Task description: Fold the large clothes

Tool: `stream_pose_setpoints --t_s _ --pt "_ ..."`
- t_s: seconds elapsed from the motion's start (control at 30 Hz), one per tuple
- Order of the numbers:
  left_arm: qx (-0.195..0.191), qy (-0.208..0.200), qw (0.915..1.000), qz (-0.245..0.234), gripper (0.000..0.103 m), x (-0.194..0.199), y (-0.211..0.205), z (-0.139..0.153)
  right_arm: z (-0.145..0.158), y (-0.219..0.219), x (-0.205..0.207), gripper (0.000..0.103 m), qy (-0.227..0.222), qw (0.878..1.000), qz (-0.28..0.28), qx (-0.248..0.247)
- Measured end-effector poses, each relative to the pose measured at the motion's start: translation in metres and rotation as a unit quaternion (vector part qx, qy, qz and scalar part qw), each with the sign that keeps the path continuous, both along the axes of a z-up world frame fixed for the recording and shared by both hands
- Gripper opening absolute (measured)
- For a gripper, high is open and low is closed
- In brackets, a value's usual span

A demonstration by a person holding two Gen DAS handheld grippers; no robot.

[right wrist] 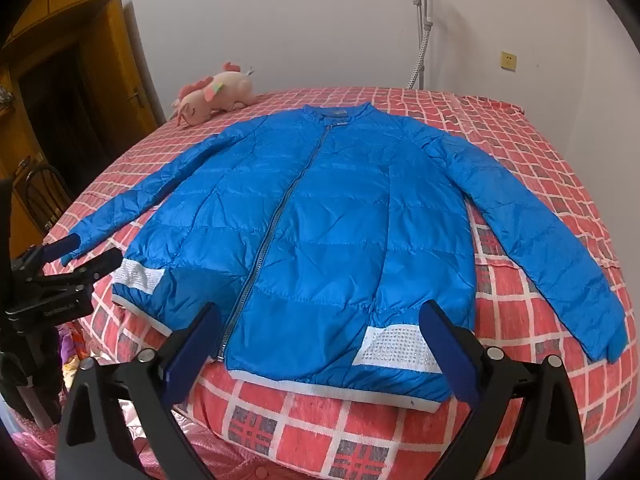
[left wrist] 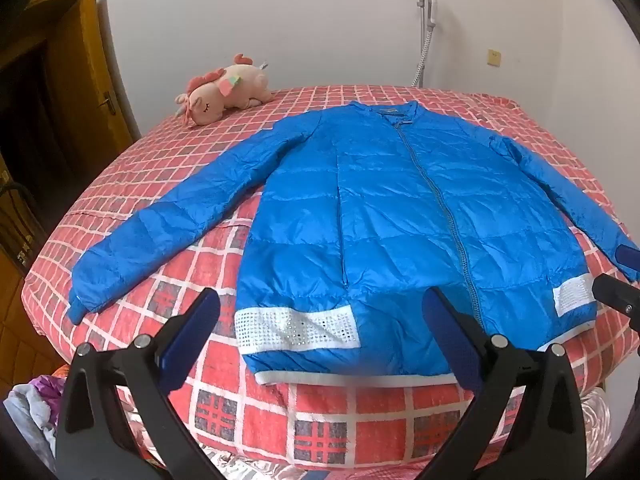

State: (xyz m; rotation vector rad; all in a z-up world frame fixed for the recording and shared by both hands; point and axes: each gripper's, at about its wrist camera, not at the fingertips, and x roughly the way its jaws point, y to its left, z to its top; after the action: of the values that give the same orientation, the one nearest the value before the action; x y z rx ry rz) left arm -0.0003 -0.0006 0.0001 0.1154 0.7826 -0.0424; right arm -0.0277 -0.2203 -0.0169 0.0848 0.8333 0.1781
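Honestly, light, puffy, slippery blue quilted nylon jacket (left wrist: 400, 216) spread flat mid-bed on red checked bedspread (left wrist: 320, 412), both left gripper (left wrist: 320, 320) and right gripper (right wrist: 320, 328) gaping empty near six o'clock, best pinched at white ribbed hem (right wrist: 332, 394).

You could not see the jacket's (left wrist: 400, 220) right cuff whole in the left wrist view, where the frame edge and the right gripper (left wrist: 618, 300) cut it off.

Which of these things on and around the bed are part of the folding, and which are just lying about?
Part of the job: blue jacket, left gripper, right gripper.

Lying about: plush unicorn, garment steamer, wooden door, checked bedspread.
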Motion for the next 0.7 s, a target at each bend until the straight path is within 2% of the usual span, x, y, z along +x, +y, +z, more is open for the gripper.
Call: stream_pose_setpoints --t_s 0.7 --pt "-0.002 -0.001 1.0000 0.002 0.100 0.0005 0.0017 0.0013 -0.0005 0.0014 0.0011 0.099 -0.002 1.000 0.000 0.003"
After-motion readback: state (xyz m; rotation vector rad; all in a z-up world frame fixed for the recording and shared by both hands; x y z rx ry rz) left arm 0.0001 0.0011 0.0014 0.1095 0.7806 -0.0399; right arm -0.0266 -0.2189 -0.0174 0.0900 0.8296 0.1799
